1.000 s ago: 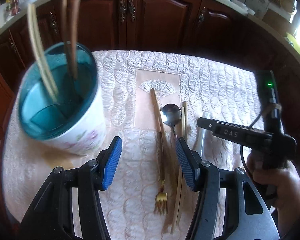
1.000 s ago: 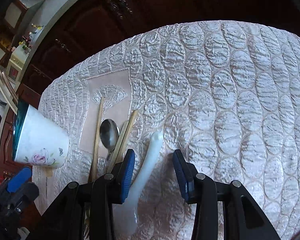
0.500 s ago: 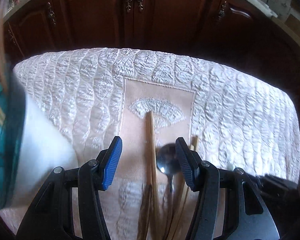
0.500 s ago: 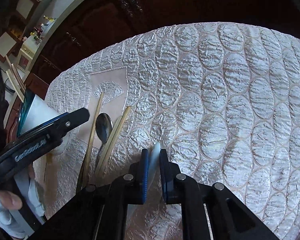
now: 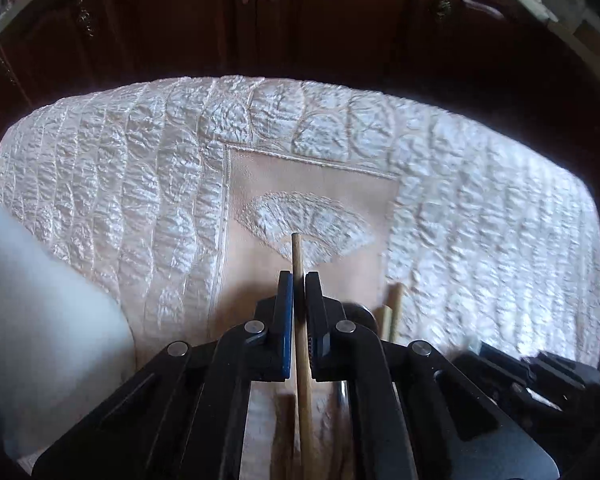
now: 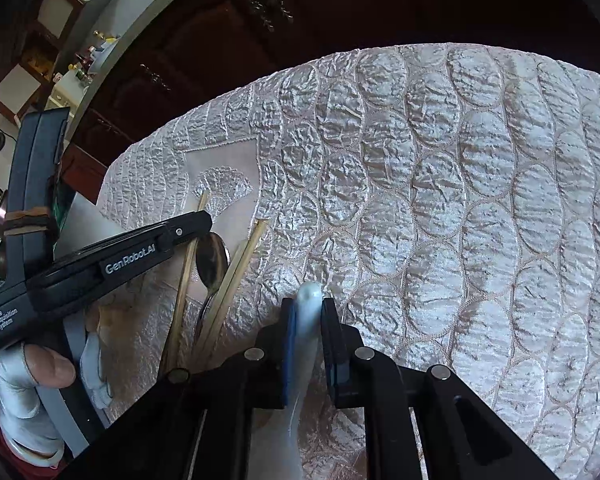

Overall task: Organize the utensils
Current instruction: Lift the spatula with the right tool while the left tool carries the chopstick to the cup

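Left hand-held gripper (image 5: 299,280) was clenched on a wooden stick (image 5: 297,256) at frame centre, over the table (image 5: 100,168) w/ quilted cloth. Only the right wrist view showed the right hand-held gripper (image 6: 307,308) clamped on a white utensil handle (image 6: 309,312), lower centre, plus a metal spoon (image 6: 211,258) & chopsticks (image 6: 240,264) lying loose just left of it.

Quilted white tablecloth (image 5: 140,160) covers the table before dark wooden cabinets (image 5: 300,20).

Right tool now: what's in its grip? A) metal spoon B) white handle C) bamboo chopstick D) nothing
B: the right tool is shut on the white handle, while the metal spoon lies on the cloth to its left, ungripped.
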Demonstrator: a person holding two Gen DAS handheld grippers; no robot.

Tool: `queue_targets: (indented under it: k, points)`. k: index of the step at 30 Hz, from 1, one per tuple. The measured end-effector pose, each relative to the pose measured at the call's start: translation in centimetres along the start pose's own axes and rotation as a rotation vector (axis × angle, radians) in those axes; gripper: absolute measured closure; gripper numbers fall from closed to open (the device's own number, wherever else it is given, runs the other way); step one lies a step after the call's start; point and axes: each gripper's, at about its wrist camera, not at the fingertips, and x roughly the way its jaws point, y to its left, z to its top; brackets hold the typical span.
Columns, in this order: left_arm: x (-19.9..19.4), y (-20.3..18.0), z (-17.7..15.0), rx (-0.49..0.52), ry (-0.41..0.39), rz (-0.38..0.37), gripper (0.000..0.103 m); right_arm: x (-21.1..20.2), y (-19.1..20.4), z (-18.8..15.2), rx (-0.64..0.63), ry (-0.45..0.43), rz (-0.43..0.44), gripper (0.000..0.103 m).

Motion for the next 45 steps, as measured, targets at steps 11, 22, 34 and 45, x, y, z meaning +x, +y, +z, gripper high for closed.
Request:
queue_targets:
  k: [11, 22, 34, 45]
  points:
    - [-11.0, 2.7, -4.6, 0.048, -0.105, -0.164, 0.099, -6.6, 2.9, -1.9, -0.066, -0.093, 0.001, 0.094]
    - [-20.4, 7.4, -7.7, 0.024, -0.226, -0.196, 0.099, -11.3, 8.4, -3.5, -0.18, -0.162, 0.008, 0.096]
    - [-26.7, 11.1, -7.9, -0.002, -0.352, -0.169, 0.099, -12.9, 14.2, -3.0, -0.276, -0.192, 0.035, 0.096]
    - [-30.0, 12.6, -8.2, -0.016, -0.4, -0.176, 0.099, -13.9, 17.1, -2.6, -0.326, -0.218, 0.056, 0.096]
